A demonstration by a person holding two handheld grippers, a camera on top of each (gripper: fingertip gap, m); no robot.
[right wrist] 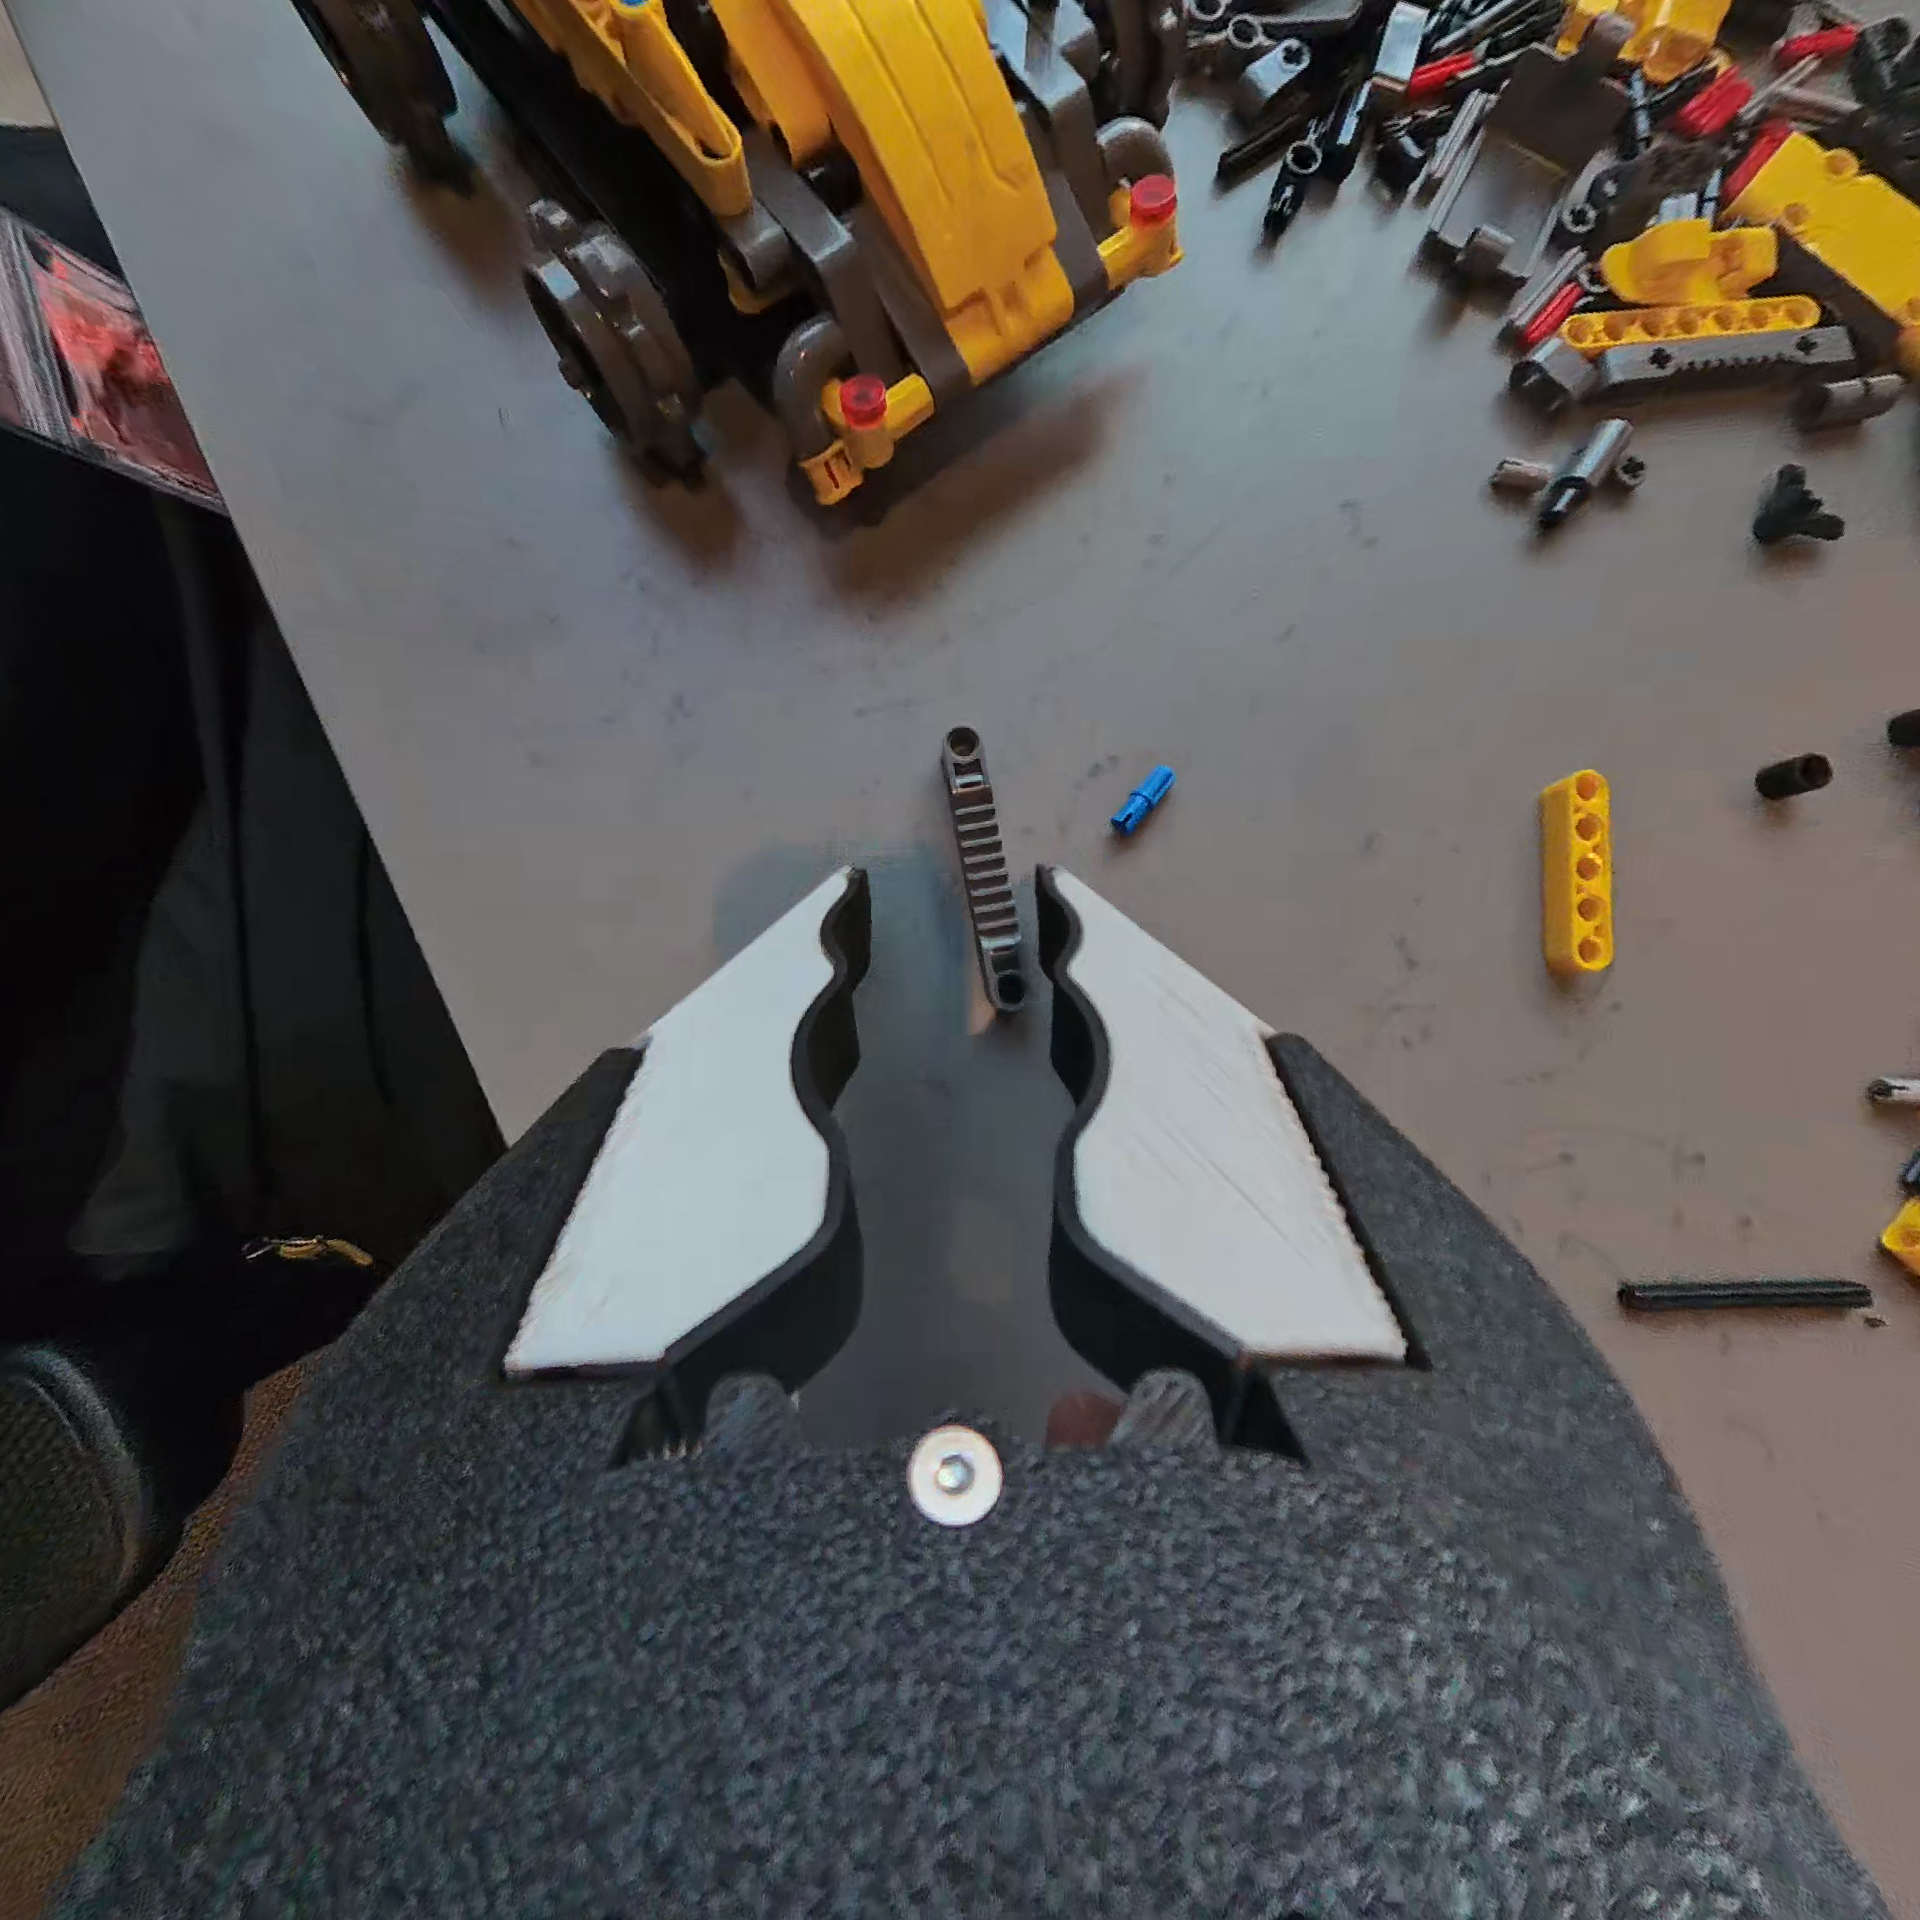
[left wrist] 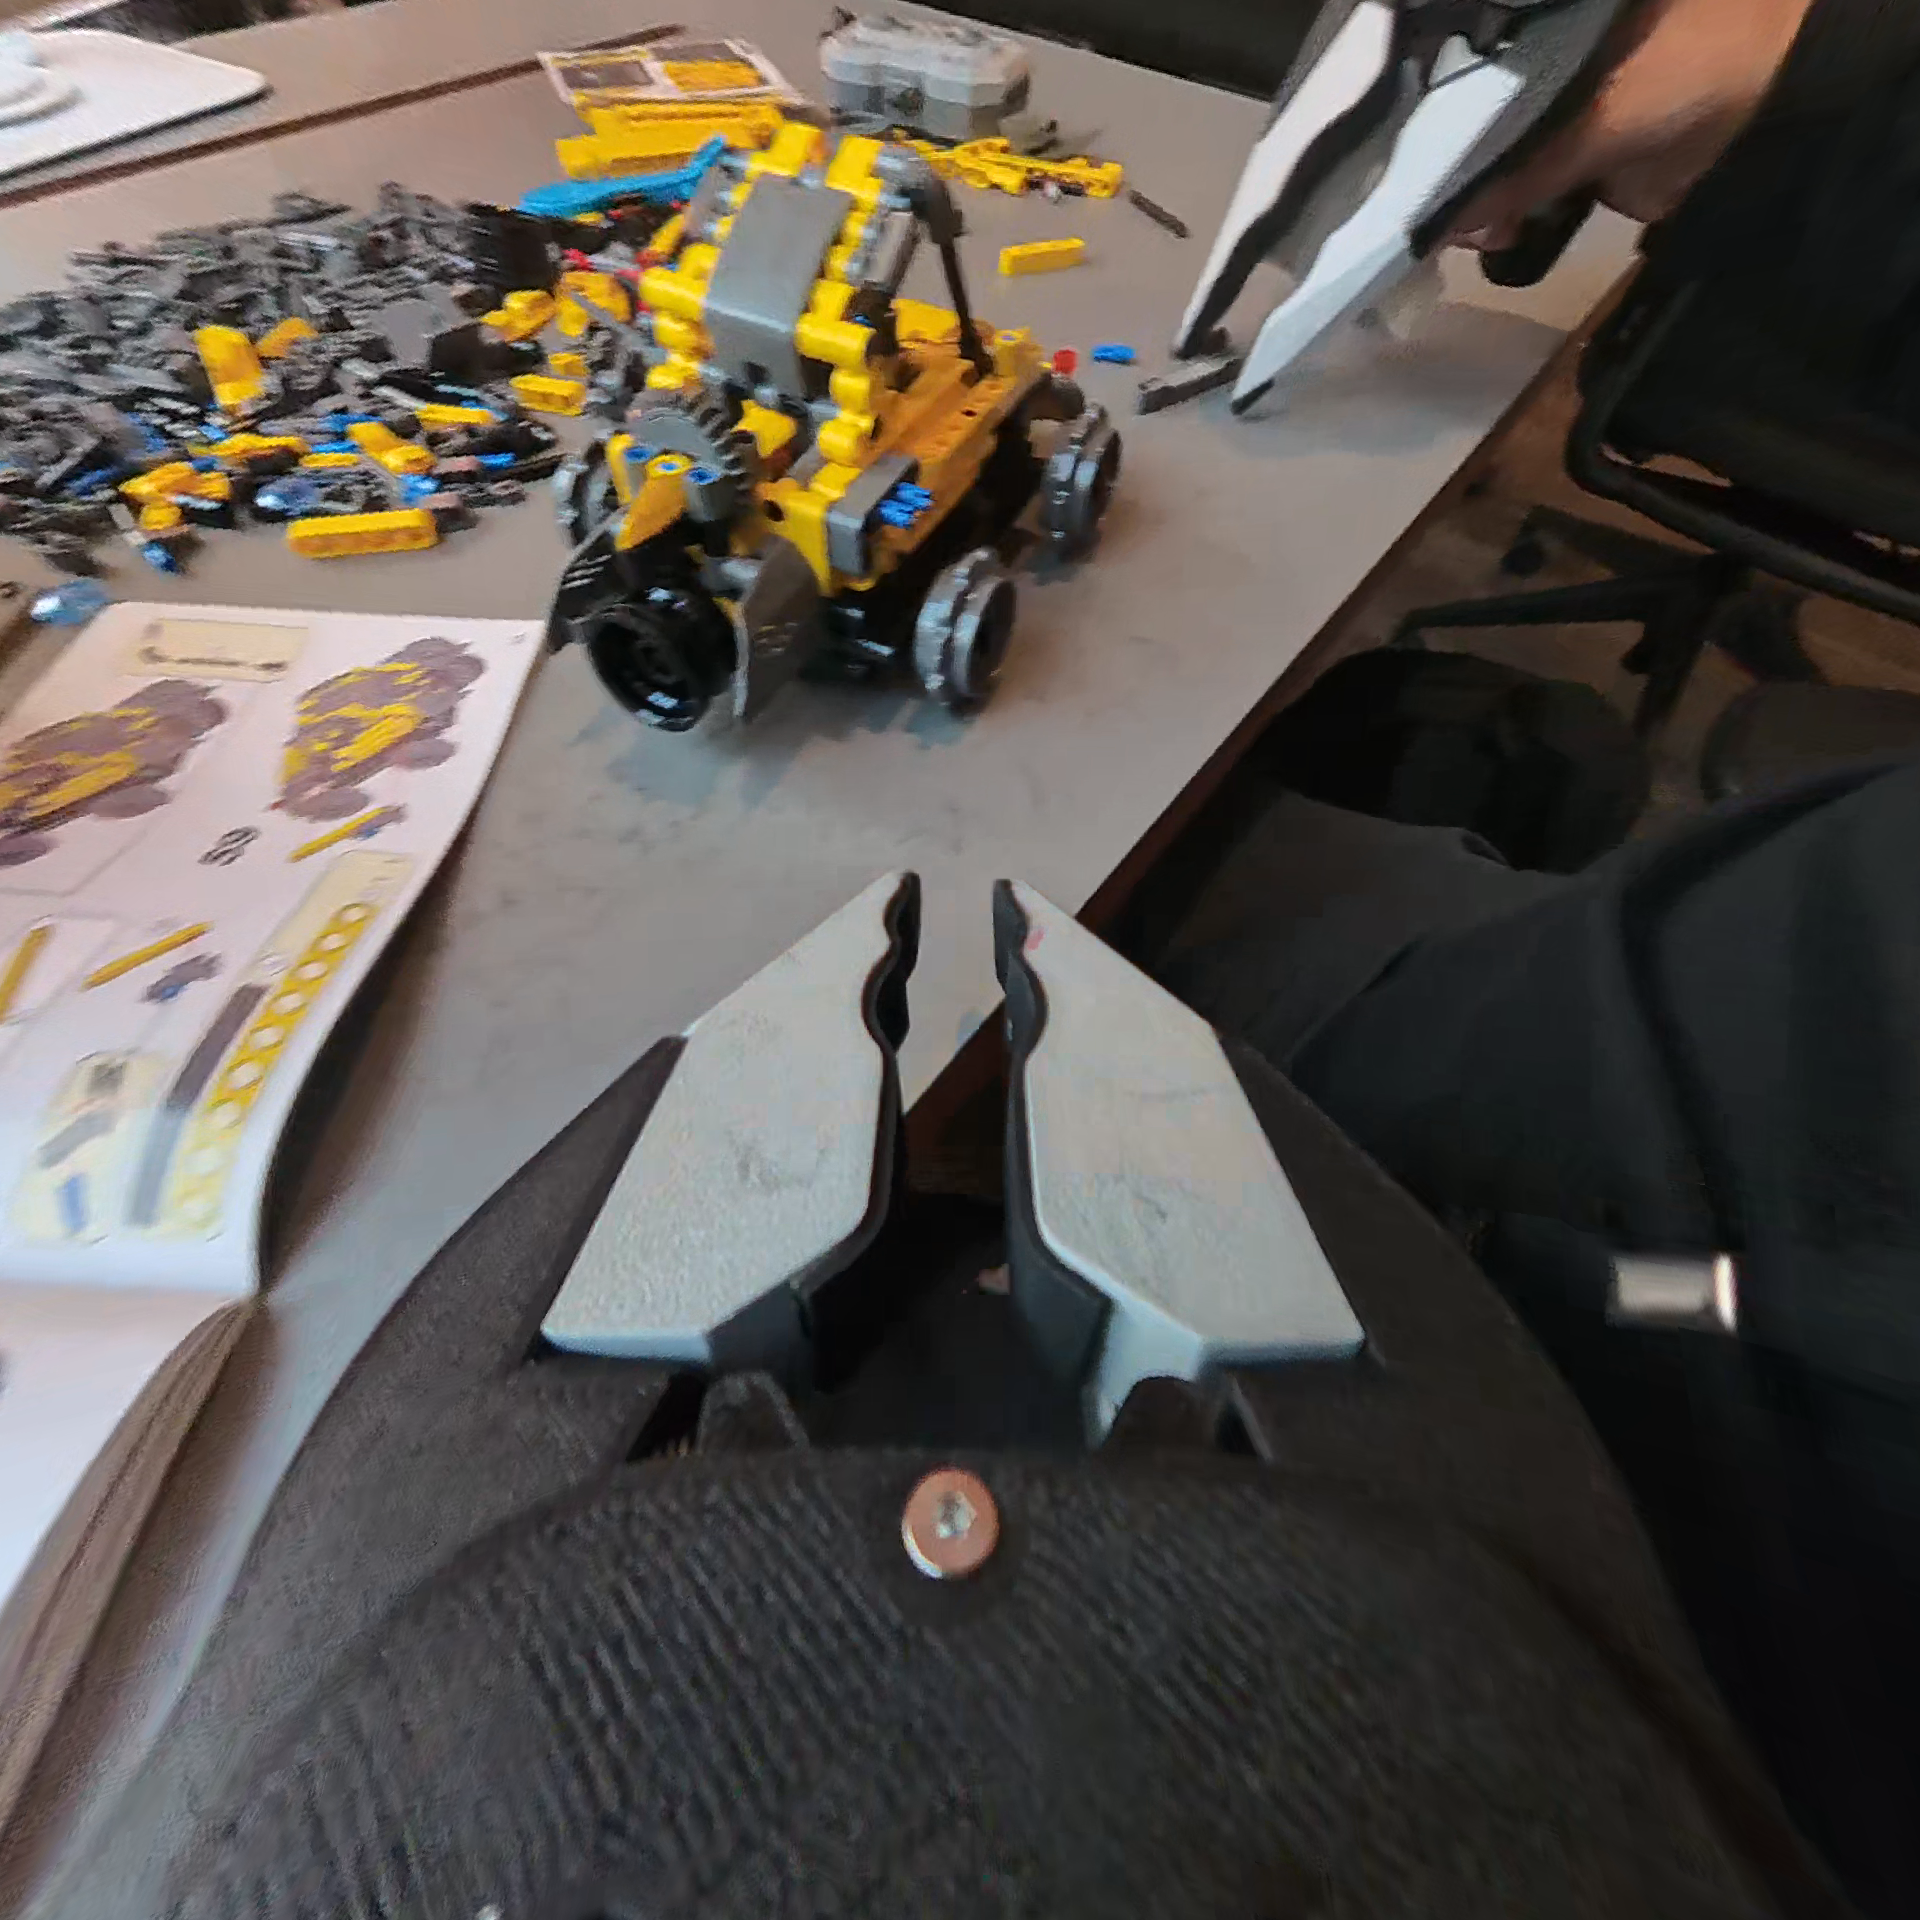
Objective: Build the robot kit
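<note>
right wrist view: right hand-held gripper (right wrist: 951,883) spread around grey toothed bar (right wrist: 982,873); left hand-held gripper (left wrist: 956,899) narrowly parted, empty

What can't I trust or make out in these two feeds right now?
- Toy vehicle: right wrist view, front cut off by the top edge.
- Loose parts pile: left wrist view, motion blur; single pieces indistinguishable.
- Instruction booklet: left wrist view, blurred, cut by the left edge.
- Toothed rack piece between the right tool fingers: contact unclear.
- Left tool: holds nothing visible.

Black grainy tongs (right wrist: 951,883), white-faced fingers (right wrist: 707,1122), silver screw (right wrist: 954,1475)
</note>
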